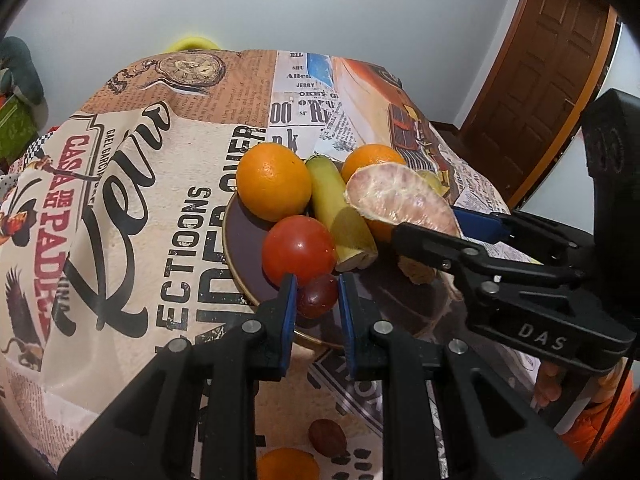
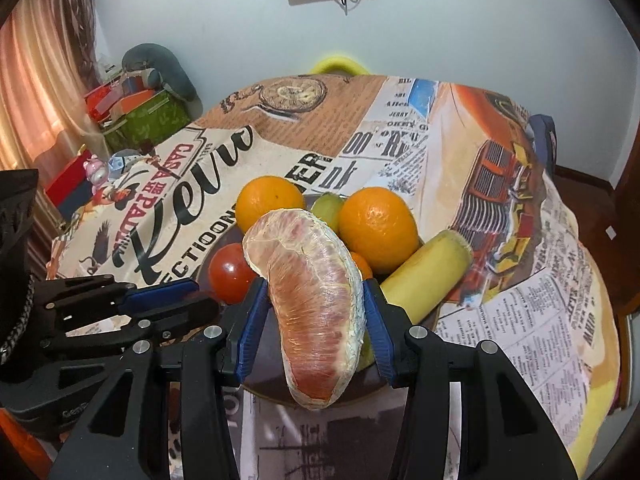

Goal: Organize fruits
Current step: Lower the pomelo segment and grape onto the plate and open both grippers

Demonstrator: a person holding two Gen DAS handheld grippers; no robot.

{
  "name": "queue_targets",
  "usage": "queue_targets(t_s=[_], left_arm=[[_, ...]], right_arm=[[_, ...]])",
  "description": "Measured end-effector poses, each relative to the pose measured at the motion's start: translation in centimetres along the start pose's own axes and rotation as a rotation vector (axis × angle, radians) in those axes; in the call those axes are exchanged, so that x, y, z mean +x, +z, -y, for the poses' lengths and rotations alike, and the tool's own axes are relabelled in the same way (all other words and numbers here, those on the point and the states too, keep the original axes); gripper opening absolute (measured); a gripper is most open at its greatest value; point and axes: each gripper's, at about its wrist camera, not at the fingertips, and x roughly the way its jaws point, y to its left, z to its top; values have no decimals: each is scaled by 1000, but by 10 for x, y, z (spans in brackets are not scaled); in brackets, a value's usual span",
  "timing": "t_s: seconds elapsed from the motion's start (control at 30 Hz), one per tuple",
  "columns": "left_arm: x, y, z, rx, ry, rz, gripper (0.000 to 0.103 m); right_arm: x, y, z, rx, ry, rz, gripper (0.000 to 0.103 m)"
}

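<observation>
A dark plate (image 1: 244, 248) with a gold rim holds two oranges (image 1: 274, 186) (image 1: 370, 160), a red tomato (image 1: 298, 250), a cut yellow banana piece (image 1: 340, 216) and a green grape (image 2: 328, 208). My left gripper (image 1: 317, 300) is shut on a dark red grape (image 1: 316, 296) just over the plate's near part, beside the tomato. My right gripper (image 2: 316, 312) is shut on a film-wrapped pink citrus segment (image 2: 316, 300), held above the plate in front of the oranges. In the left wrist view, the right gripper (image 1: 432, 224) reaches in from the right with the segment (image 1: 396, 196).
The table wears a newspaper-print cloth (image 1: 168, 208) that drops off at its edges. A yellow chair back (image 2: 334, 65) stands behind it, boxes and clutter (image 2: 136, 116) at far left, a wooden door (image 1: 552, 60) at right. An orange sleeve (image 1: 600, 412) shows behind the right gripper.
</observation>
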Motion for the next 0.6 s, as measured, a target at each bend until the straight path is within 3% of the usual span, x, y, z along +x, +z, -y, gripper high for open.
queue_targets(t_s=[0.17,0.3,0.6], left_arm=[[9,0,-4,-17,-5,-28,20],[11,0,-6,-29,-5,-38,32],[-16,-1,-2,-19,29,8,47]], right_arm=[[6,-1,5,16,6,-9,45],[2,2,8,25,15,4,45],[-14,0,6,13,-1,9,45]])
